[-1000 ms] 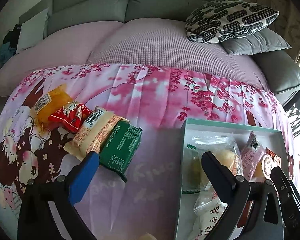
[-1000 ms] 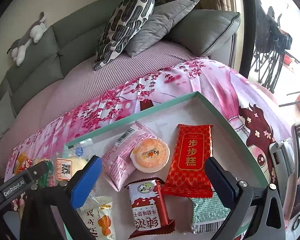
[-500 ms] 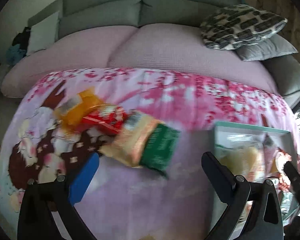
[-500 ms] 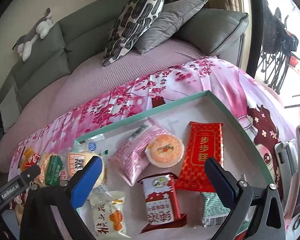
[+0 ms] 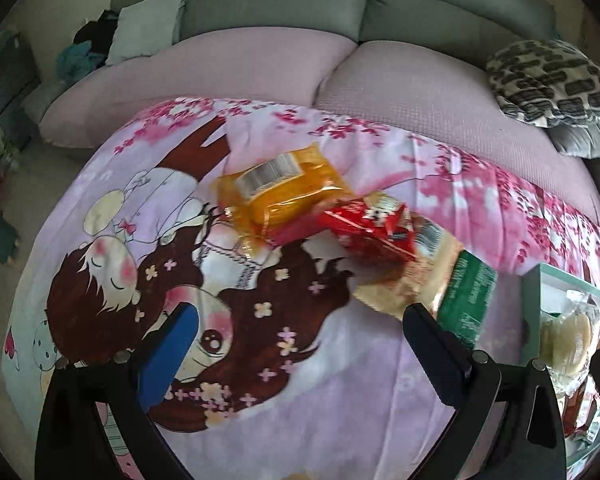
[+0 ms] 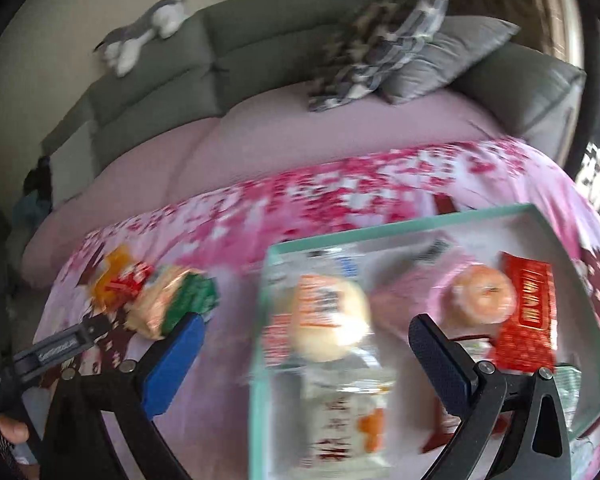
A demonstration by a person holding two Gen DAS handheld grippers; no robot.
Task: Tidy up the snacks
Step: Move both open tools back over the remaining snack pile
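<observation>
Left hand-held gripper [image 5: 300, 344] open, swung left toward loose snack pile [image 5: 364, 232], right hand-held gripper [image 6: 306, 344] open, tray [image 6: 400, 228] shifted right

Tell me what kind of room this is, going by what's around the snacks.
Most likely a home living room. A grey-green sofa with a patterned cushion runs behind the work area, a plush toy lies on its backrest, and the snacks sit on a surface under a pink cartoon-print cloth.

Overlapping snack packets [image 5: 364, 236] beside box [image 5: 532, 280]
</observation>
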